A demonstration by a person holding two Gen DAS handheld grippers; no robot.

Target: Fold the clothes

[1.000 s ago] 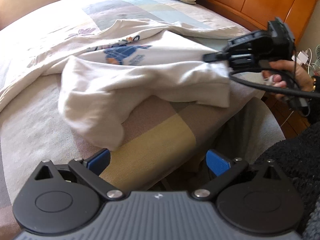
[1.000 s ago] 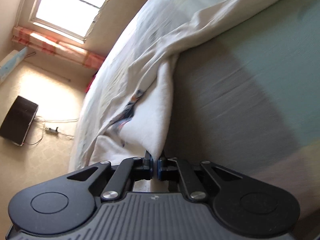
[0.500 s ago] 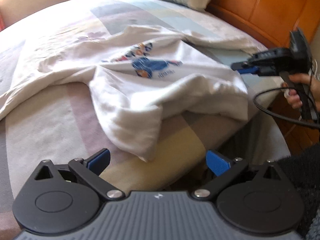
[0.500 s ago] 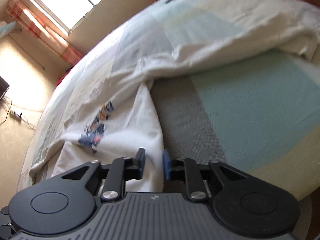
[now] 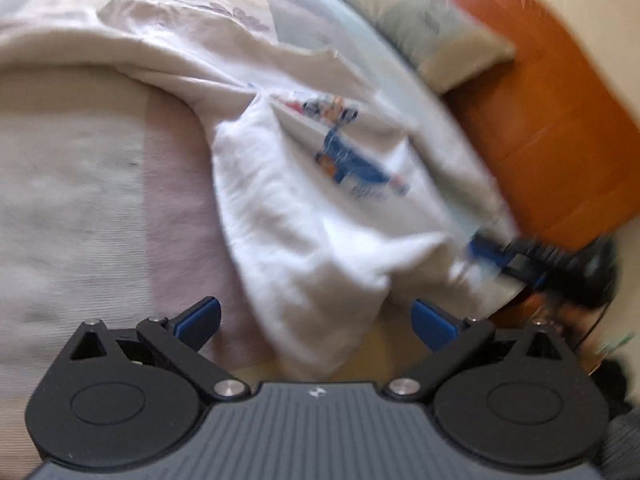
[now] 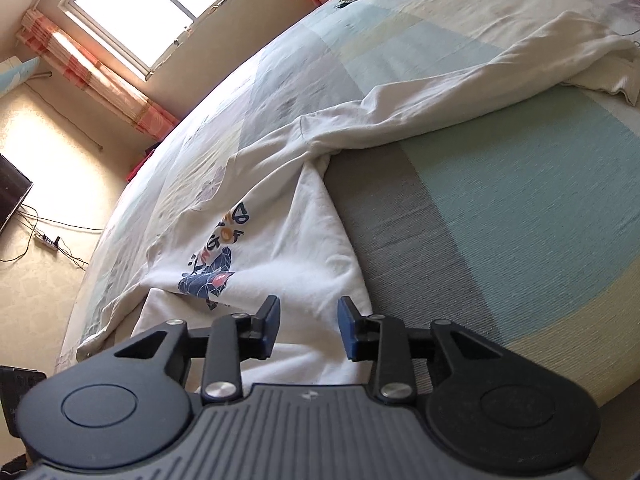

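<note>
A white long-sleeved shirt (image 5: 304, 216) with a blue and orange print (image 5: 352, 160) lies crumpled on the bed; the view is blurred. My left gripper (image 5: 316, 320) hangs open over its near bunched hem, nothing between the fingers. The right wrist view shows the same shirt (image 6: 288, 248), its print (image 6: 216, 264) facing up and one sleeve (image 6: 460, 96) stretched toward the far right. My right gripper (image 6: 308, 320) is open just above the shirt's near edge. In the left wrist view the right gripper (image 5: 504, 256) appears blurred at the shirt's right side.
The bedspread (image 6: 520, 208) has pastel blocks of teal, grey and yellow. A pillow (image 5: 436, 36) rests against the orange wooden headboard (image 5: 552, 128). A window (image 6: 136, 4) with striped curtains, a dark screen (image 6: 10, 196) and a power strip (image 6: 48, 240) with cables are beyond the bed.
My right gripper has opened and let go of the shirt's edge, which now lies on the bed. The left gripper has swung over the shirt, staying open.
</note>
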